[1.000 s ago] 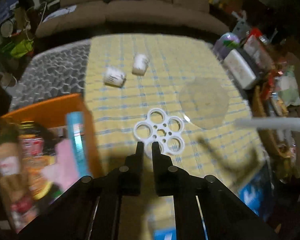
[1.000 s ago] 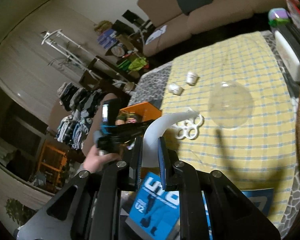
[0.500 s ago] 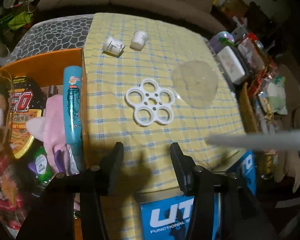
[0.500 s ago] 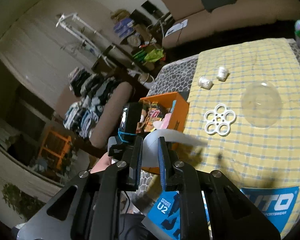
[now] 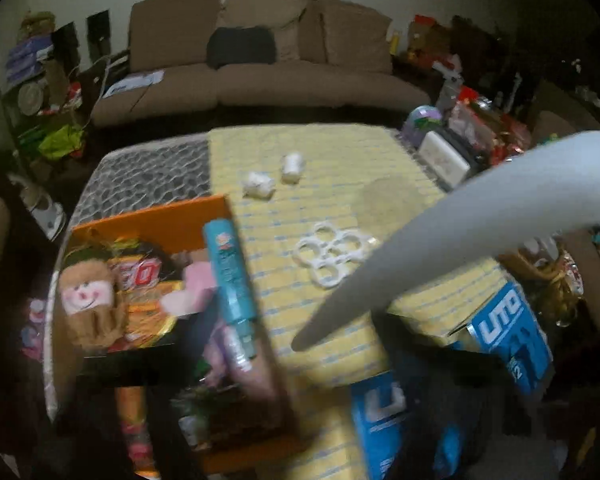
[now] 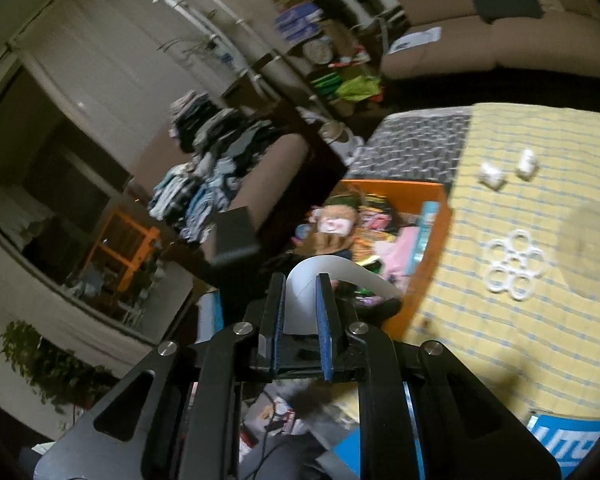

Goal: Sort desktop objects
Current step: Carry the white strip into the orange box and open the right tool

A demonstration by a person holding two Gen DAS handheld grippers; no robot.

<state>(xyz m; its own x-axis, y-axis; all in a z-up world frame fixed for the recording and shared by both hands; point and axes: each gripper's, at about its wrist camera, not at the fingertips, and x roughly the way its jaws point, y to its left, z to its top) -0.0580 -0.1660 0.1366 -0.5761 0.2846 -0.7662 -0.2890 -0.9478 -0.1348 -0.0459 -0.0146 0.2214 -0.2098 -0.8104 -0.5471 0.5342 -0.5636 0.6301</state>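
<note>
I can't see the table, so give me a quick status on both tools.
Right tool shut on white curved piece. Left tool closing, nothing seen between. Orange box crowded.

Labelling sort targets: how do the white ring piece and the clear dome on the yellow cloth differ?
The white ring piece is opaque, a flat cluster of open rings; the clear dome is see-through, one round shape, so the check pattern shows through it. The ring piece is smaller than the dome and lies nearer the orange box. Both rest on the yellow cloth, neither gripped.
</note>
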